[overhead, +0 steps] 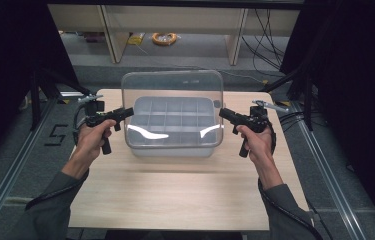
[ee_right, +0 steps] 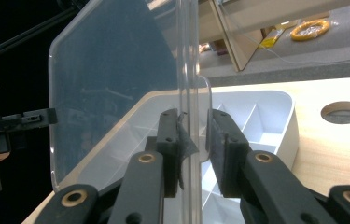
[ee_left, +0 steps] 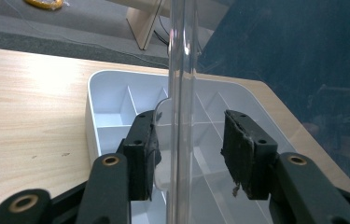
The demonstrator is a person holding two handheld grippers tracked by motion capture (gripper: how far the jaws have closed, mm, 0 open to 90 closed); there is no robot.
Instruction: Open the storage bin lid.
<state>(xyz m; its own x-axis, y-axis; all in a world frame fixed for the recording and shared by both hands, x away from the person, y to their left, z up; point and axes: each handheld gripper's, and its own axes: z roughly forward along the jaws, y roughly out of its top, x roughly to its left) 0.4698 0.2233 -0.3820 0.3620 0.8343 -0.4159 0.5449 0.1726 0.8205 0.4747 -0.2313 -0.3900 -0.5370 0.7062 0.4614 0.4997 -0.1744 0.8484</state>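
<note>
The pale wooden table (overhead: 175,195) bears a grey plastic tray (overhead: 172,125) with rounded corners, split into small compartments. Above the tray hangs its clear, glossy lid (overhead: 172,90), clamped at opposite edges by the closed left gripper (overhead: 129,112) and closed right gripper (overhead: 222,113).
</note>
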